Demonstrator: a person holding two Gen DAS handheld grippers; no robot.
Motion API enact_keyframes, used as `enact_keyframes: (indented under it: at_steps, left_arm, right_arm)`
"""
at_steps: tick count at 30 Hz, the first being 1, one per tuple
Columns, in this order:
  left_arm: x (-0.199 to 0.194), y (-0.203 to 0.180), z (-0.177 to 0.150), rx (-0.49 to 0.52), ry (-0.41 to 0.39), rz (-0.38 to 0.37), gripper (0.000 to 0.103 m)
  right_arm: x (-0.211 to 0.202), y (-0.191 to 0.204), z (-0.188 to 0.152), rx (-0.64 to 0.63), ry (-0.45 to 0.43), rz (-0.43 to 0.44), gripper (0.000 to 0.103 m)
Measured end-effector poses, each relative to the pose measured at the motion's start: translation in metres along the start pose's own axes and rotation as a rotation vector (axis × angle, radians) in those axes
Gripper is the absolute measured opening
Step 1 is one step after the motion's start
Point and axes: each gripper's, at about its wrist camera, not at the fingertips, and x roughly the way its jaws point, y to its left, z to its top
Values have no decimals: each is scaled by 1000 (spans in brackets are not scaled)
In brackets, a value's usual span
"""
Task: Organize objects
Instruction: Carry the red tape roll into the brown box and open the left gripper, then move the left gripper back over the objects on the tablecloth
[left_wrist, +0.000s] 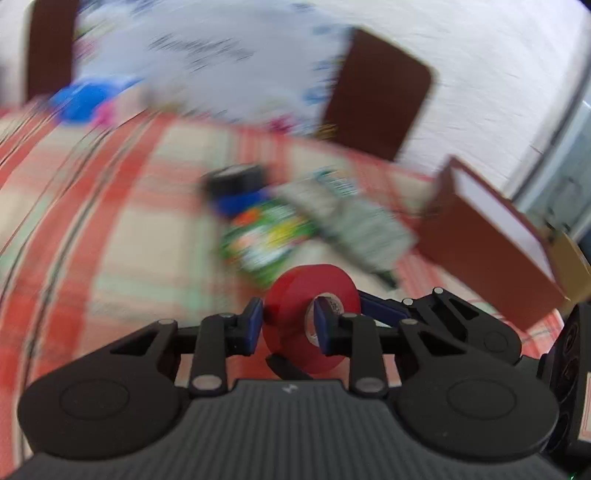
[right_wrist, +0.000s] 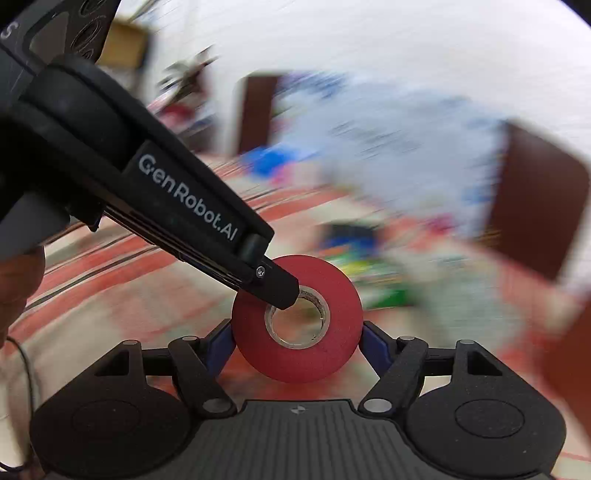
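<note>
A red tape roll (left_wrist: 312, 312) is held by both grippers above the checked tablecloth (left_wrist: 110, 229). My left gripper (left_wrist: 288, 325) is shut on the roll's wall, with one blue pad outside and one inside the core. In the right wrist view the roll (right_wrist: 299, 325) sits between the blue pads of my right gripper (right_wrist: 297, 343), which touch its outer rim on both sides. The left gripper's finger (right_wrist: 277, 284) reaches into the roll's hole from the upper left. The background is blurred by motion.
A blurred pile lies on the table: a black and blue item (left_wrist: 236, 184), a green packet (left_wrist: 266, 236), a grey-white packet (left_wrist: 351, 221). An open brown box (left_wrist: 491, 232) stands at right. Dark chair backs (left_wrist: 376, 92) and blue items (left_wrist: 81, 99) are beyond.
</note>
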Motion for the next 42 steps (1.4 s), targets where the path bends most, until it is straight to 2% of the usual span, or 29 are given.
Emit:
enact_keyframes:
  at_steps: [4, 7, 9, 13, 17, 18, 20, 22, 24, 27, 29, 30, 33, 38, 42]
  left_arm:
    - [23, -98, 43, 177, -46, -134, 31]
    - [47, -172, 60, 293, -73, -254, 32]
    - [69, -215, 68, 349, -74, -314, 32]
    - [109, -272, 75, 412, -70, -344, 32]
    - [148, -295, 79, 426, -18, -348, 33]
    - [160, -301, 80, 435, -21, -327, 33]
    - [181, -308, 81, 457, -27, -266, 38]
    - [196, -310, 83, 461, -25, -231, 38]
    - [209, -308, 84, 452, -23, -181, 38]
    - [208, -304, 91, 423, -76, -125, 49]
    - [196, -303, 98, 411, -85, -112, 50]
    - [189, -302, 99, 414, -90, -116, 50]
    - [167, -301, 97, 448, -125, -76, 52]
    - [139, -293, 86, 434, -117, -62, 53]
    - [116, -286, 75, 436, -117, -47, 54]
  right_arm:
    - [-47, -74, 0, 80, -84, -238, 72]
    - [-76, -138, -8, 153, -92, -393, 72]
    - [-91, -179, -16, 214, -83, -451, 72]
    - [-104, -234, -33, 236, -87, -535, 72]
    - [-90, -283, -49, 284, -37, -518, 72]
    - [-86, -292, -53, 285, -24, -507, 72]
    - [-83, -307, -58, 301, -69, -484, 71]
    - [-76, -319, -56, 257, -75, -490, 75]
    - [-68, -340, -55, 253, -90, -482, 74]
    - [-55, -374, -48, 268, -67, -486, 80]
    - [-63, -373, -46, 251, -62, -508, 77]
    - [-56, -347, -42, 235, -70, -516, 76]
    - [-49, -312, -37, 204, -103, -546, 76]
    - [-83, -261, -48, 174, -150, -605, 76]
    - [-110, -235, -59, 238, -174, -606, 77]
